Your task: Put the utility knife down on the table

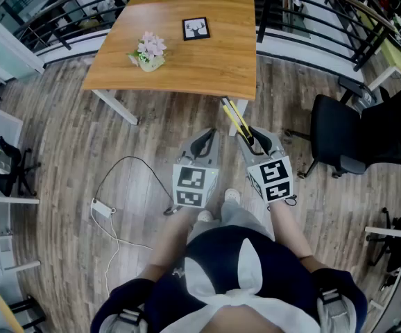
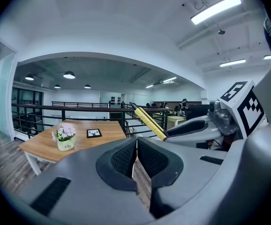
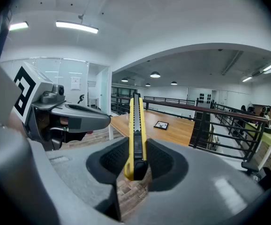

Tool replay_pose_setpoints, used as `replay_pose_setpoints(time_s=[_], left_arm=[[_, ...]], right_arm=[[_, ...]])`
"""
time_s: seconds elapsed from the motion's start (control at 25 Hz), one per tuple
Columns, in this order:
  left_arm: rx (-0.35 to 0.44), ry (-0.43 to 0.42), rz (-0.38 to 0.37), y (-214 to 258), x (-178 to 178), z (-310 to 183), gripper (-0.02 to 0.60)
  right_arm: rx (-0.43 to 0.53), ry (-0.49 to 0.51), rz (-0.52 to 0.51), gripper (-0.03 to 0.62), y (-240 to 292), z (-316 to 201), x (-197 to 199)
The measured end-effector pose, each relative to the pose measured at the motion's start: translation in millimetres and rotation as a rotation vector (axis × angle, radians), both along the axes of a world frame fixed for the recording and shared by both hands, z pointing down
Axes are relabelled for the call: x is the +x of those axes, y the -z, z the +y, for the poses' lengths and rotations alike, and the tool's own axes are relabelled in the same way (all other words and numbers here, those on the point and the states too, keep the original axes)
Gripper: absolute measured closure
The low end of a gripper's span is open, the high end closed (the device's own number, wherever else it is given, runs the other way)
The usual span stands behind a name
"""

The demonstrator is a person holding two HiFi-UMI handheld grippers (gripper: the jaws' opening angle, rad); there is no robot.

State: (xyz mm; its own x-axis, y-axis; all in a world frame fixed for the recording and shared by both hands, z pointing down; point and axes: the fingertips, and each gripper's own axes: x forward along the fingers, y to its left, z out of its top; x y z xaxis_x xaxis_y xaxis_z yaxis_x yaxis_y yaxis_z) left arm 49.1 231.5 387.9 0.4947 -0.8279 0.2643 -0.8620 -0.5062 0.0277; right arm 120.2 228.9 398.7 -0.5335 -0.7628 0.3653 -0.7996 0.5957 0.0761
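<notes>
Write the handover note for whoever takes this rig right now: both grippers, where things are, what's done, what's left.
Right gripper: shut on the yellow utility knife, which sticks out forward from the jaws.
Left gripper: shut, nothing between its jaws.
Where: both are held over the floor, just short of the wooden table. The knife's tip is about at the table's near edge. On the table are a flower pot and a small framed picture.
Done: knife in grip.
Left: bring it over the tabletop, lower it onto a bare part, open the right jaws.
</notes>
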Motion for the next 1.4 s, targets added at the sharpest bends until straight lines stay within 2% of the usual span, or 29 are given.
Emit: replay_pose_setpoints(time_s=[0.48, 1.0, 1.4], left_arm=[[0.008, 0.004, -0.026, -1, 34, -40, 0.560], [0.001, 0.098, -0.008, -8, 55, -64, 0.560], [0.009, 0.087, -0.029, -7, 67, -88, 0.560]], right_arm=[[0.039, 0.019, -0.004, 0.477, 6, -44, 31], [0.027, 0.046, 0.003, 0.477, -6, -73, 71], [0.042, 0.006, 0.002, 0.477, -8, -100, 88]])
